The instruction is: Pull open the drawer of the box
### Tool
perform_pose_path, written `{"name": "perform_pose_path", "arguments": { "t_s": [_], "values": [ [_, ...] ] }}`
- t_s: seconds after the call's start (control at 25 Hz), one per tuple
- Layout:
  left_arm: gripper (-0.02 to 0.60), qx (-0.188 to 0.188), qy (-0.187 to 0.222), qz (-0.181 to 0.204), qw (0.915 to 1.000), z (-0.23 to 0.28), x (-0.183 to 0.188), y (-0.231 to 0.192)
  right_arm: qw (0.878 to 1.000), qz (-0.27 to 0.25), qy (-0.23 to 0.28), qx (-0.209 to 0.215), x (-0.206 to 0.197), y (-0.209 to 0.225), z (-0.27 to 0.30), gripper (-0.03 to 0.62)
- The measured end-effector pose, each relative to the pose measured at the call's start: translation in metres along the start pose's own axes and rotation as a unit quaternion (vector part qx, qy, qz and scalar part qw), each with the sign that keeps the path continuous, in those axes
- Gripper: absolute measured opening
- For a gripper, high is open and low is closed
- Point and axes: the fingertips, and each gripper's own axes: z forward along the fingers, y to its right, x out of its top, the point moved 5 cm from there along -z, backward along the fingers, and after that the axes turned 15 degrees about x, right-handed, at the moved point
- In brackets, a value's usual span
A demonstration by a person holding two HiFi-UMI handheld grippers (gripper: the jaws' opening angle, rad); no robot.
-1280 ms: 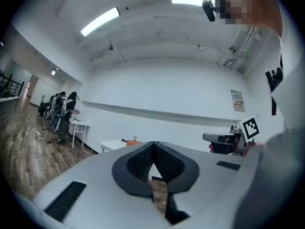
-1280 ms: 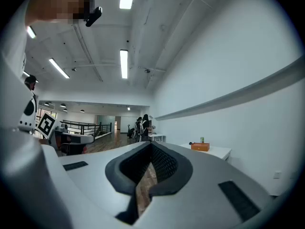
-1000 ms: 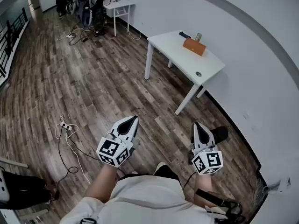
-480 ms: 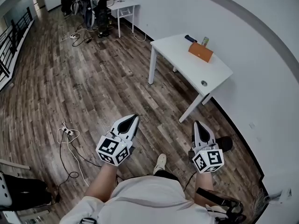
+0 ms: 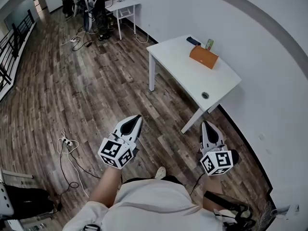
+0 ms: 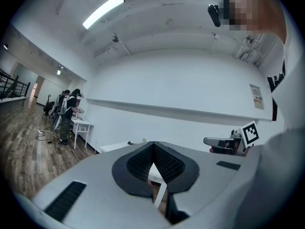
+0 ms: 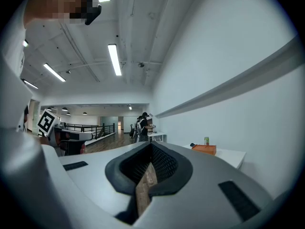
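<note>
The orange box [image 5: 203, 57] lies on a white table [image 5: 192, 76] against the wall at the upper right of the head view, with a green can [image 5: 209, 44] and a dark object [image 5: 193, 41] behind it. No drawer detail shows at this distance. My left gripper [image 5: 136, 118] and right gripper [image 5: 206, 124] are held level over the wooden floor, well short of the table, both shut and empty. The right gripper view shows the box [image 7: 204, 149] and can [image 7: 206, 140] far ahead, beyond its shut jaws [image 7: 151, 145]. The left gripper's jaws [image 6: 153, 144] meet at the tip.
People stand at a small white table [image 5: 122, 6] at the far end of the room. Cables and a power strip [image 5: 65, 141] lie on the floor to the left. A railing [image 5: 9, 42] runs along the left edge, and the white wall [image 5: 269, 81] along the right.
The table and box have come nearer and lower in the head view while both grippers were carried forward together. Neither gripper's jaws have changed.
</note>
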Motion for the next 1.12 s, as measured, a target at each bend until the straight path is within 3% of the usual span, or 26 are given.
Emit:
{"name": "perform_pose_path", "arguments": {
  "t_s": [0.24,0.64,1.12],
  "values": [
    [0.008,0.000,-0.002,0.010,0.9999,0.058,0.003,0.021,1.000,0.011,0.000,-0.003,-0.004,0.060,0.012,0.002],
    [0.009,-0.031,-0.011,0.010,0.9994,0.132,0.001,0.005,0.999,0.014,-0.004,-0.033,-0.013,0.103,0.048,0.002],
    [0.009,-0.096,-0.017,0.013,0.9952,0.268,0.030,-0.120,0.994,0.002,0.000,-0.105,-0.007,0.130,0.197,0.003]
  ]
}}
